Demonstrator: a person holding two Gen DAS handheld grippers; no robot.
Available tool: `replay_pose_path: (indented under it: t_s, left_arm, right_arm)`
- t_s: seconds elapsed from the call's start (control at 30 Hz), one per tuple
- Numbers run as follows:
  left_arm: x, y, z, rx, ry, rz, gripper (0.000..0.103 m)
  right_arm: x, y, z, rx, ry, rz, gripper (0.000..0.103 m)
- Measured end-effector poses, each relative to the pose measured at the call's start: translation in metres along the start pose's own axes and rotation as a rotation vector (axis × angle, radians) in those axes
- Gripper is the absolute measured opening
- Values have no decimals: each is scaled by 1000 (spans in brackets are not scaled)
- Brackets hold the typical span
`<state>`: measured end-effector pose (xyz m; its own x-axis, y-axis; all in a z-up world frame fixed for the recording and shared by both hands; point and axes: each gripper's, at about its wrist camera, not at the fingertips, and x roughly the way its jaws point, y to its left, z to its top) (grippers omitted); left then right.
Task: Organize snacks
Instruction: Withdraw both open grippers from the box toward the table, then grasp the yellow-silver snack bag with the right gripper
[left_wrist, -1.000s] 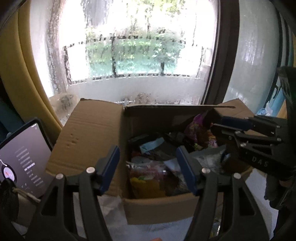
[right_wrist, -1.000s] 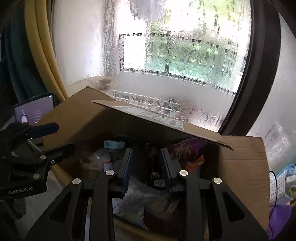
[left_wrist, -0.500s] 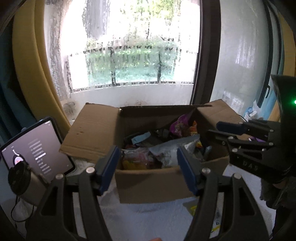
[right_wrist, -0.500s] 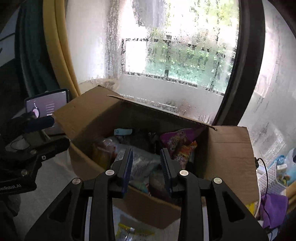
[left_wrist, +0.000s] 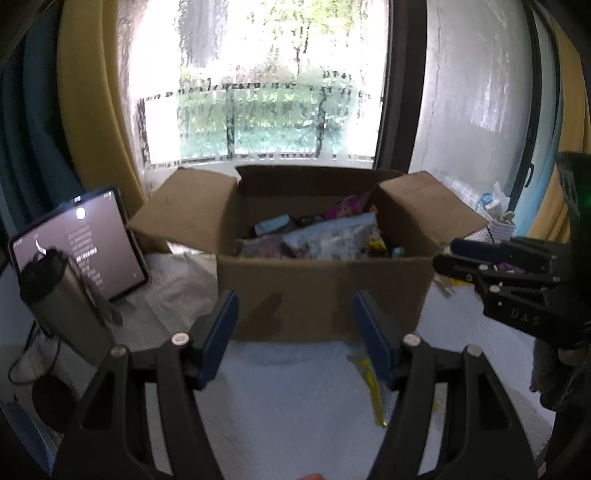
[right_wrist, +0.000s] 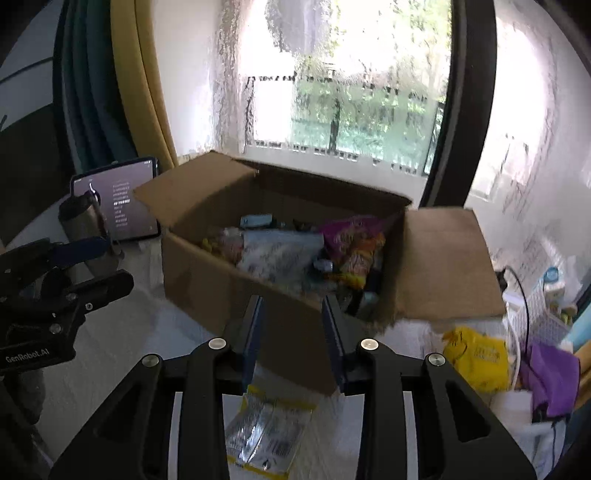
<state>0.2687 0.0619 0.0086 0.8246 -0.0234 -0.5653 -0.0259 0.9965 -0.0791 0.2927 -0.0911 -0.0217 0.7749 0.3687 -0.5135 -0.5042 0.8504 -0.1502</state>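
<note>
Yellow-edged and clear in the middle, a flat snack packet (right_wrist: 264, 430) lies on the white bench (right_wrist: 122, 354) directly under the right gripper (right_wrist: 291, 334), whose blue-padded fingers stand a modest gap apart with nothing between them. The packet sits just in front of the cardboard box (right_wrist: 229, 291), near its front wall. In the left wrist view the same packet shows only as a thin yellow strip (left_wrist: 373, 387) beside the right-hand finger of the left gripper (left_wrist: 293, 332); this gripper is spread wide and empty, poised above the bench short of the box front (left_wrist: 325, 295).

Further on, the box stands with its flaps folded outward, full of snack bags — a grey-blue foil bag (right_wrist: 280, 254) in the middle, a purple and orange bag (right_wrist: 351, 240) toward its right end, and a pale clear bag (right_wrist: 225, 242) toward its left. To the right of the box, on the bench, lie a yellow pouch (right_wrist: 476, 354) and a purple cloth (right_wrist: 554, 376), with a white wire basket (right_wrist: 543, 314) beyond them.

Left of the box stands a steel tumbler (left_wrist: 62, 295) with a dark lid, and just behind it a tablet (left_wrist: 85, 243) propped upright, screen lit. Behind everything is a rain-streaked window (left_wrist: 266, 92) with a yellow curtain (left_wrist: 96, 103) at its left side.
</note>
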Motion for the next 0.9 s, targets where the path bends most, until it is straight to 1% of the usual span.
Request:
replay_pose_path:
  t_s: [0.1, 0.13, 0.23, 0.37, 0.43, 0.6, 0.73, 0.9]
  left_arm:
    - [-3, 2, -14, -33, 7, -10, 66]
    - [-4, 2, -20, -40, 10, -9, 66]
    - [-10, 4, -35, -69, -5, 13, 66]
    - [-18, 7, -59, -95, -20, 33, 66]
    - [-20, 8, -68, -106, -17, 38, 66]
    - [-17, 16, -99, -143, 19, 68, 66]
    - [-11, 18, -119, -176, 58, 59, 66]
    - [-3, 22, -139, -200, 107, 68, 66]
  right_arm:
    - [1, 1, -16, 0, 24, 23, 39]
    - [2, 2, -23, -2, 37, 26, 43]
    - [3, 7, -41, -6, 64, 42, 48]
    - [7, 5, -61, 18, 87, 67, 54]
    - [10, 4, -72, 26, 100, 73, 56]
    - [19, 0, -95, 63, 137, 98, 63]
    - [31, -3, -113, 82, 166, 85, 73]
    - [48, -8, -128, 135, 191, 71, 75]
